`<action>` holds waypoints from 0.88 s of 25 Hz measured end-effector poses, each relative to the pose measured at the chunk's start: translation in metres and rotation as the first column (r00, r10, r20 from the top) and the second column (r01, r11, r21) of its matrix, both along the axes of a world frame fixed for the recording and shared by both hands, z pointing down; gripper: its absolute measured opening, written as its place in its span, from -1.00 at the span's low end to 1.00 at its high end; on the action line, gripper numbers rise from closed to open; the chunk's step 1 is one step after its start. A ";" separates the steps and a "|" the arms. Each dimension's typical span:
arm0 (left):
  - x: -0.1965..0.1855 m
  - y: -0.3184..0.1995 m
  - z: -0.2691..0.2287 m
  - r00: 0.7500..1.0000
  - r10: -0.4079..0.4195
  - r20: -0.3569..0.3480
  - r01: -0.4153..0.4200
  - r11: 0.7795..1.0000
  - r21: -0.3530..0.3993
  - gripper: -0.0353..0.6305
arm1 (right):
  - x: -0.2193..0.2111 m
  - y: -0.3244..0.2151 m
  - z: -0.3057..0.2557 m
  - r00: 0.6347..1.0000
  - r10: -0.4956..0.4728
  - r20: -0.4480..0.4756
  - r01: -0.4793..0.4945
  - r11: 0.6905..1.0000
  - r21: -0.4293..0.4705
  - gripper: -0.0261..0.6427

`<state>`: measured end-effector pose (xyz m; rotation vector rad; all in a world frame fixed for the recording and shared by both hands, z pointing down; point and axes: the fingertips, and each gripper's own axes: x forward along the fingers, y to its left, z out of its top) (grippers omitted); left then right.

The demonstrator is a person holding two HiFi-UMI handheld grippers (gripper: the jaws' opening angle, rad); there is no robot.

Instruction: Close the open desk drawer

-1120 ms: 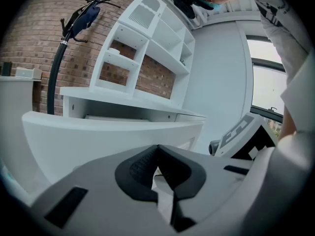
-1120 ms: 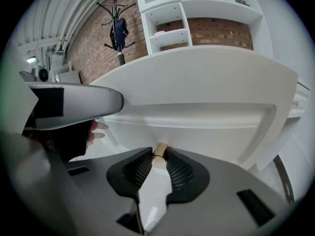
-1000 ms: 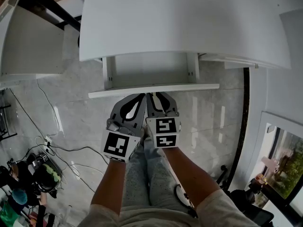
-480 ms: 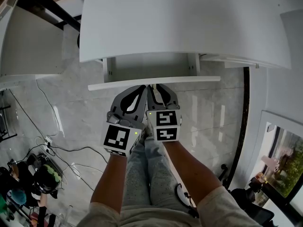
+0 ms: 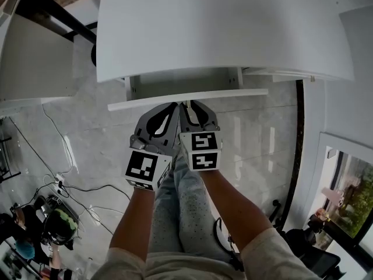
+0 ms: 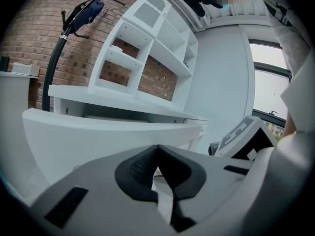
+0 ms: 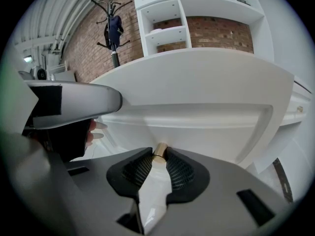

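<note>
White all over, the drawer (image 5: 186, 99) stands part-way out from under the white surface (image 5: 221, 28). Its long flat front panel sits clear of the surface's edge, and the head view shows the two side walls and a strip of the bare inside between panel and edge. A small brass-coloured knob (image 7: 160, 150) sits at the middle of the front panel. The right tongs (image 7: 160, 155) are clamped on that knob, gripping it from both sides. The left tongs (image 6: 157, 149) lie just beside the right ones, tips pressed together with nothing between them; they are close to the drawer front, though I cannot tell whether they touch it. Below lies a pale marbled floor (image 5: 87, 133) with cables (image 5: 70, 185) trailing across it. Beyond the surface a white shelf unit (image 6: 147, 48) stands against a brick wall (image 7: 93, 43), a coat stand (image 7: 114, 28) beside it.
</note>
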<state>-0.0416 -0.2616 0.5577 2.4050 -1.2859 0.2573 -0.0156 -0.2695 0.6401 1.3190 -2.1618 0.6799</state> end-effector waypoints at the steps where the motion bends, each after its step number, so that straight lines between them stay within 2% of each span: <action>1: 0.001 0.000 0.000 1.000 0.005 0.002 -0.005 1.000 -0.001 -0.84 | 0.001 0.000 0.000 1.000 0.001 0.004 -0.001 1.000 -0.002 -0.60; 9: 0.007 -0.013 -0.003 1.000 -0.002 0.022 0.001 1.000 0.014 -0.84 | 0.009 -0.009 0.002 1.000 -0.005 0.005 0.005 1.000 -0.004 -0.60; 16: 0.004 -0.015 -0.002 0.999 -0.018 0.039 0.018 1.000 -0.009 -0.84 | 0.007 -0.010 0.003 1.000 -0.008 0.003 0.009 1.000 -0.029 -0.60; 22: 0.002 -0.022 -0.003 0.999 -0.036 0.023 0.036 0.999 -0.003 -0.84 | 0.005 -0.018 0.004 1.000 -0.010 0.002 0.010 1.000 -0.021 -0.60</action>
